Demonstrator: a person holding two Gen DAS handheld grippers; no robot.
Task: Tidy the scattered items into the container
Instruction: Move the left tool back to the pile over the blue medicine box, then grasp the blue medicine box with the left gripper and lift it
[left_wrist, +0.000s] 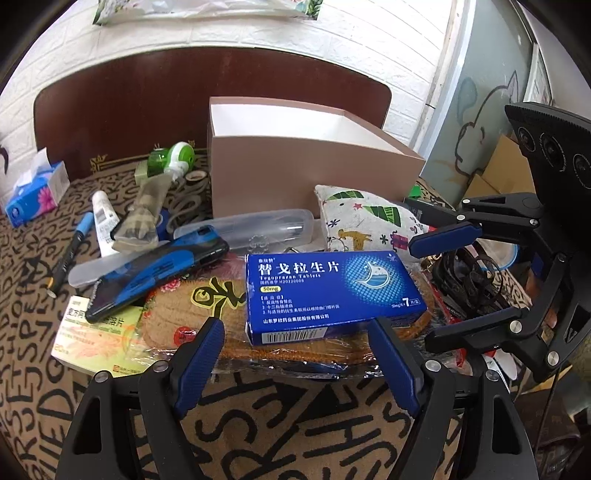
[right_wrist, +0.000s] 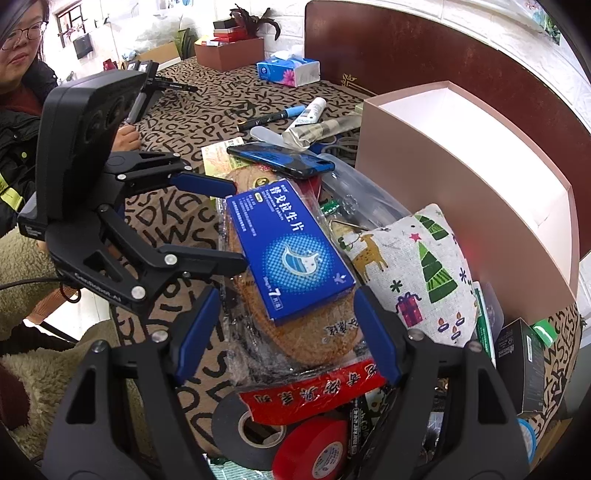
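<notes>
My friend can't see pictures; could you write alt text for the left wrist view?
An open left gripper hovers before a blue medicine box lying on packaged insoles, with a phone, a Christmas-print pouch and an empty pink box behind.

The blue medicine box (left_wrist: 332, 295) carries large white Chinese characters "替戈拉生片", below them "Tegoprazan Tablets", "50mg" on a yellow patch, and a big "7" near its lower right corner; a barcode runs along its front edge. In the right wrist view the same box (right_wrist: 291, 251) shows the characters and the "7" sideways. The cloth (left_wrist: 258, 417) over the worktop is printed all over with large black capital letters that form no readable words. The red wrapper strip (right_wrist: 314, 391) bears black Chinese characters seen upside down, not legible. The left gripper's body (right_wrist: 96, 285) reads "GenRobot.AI".
</notes>
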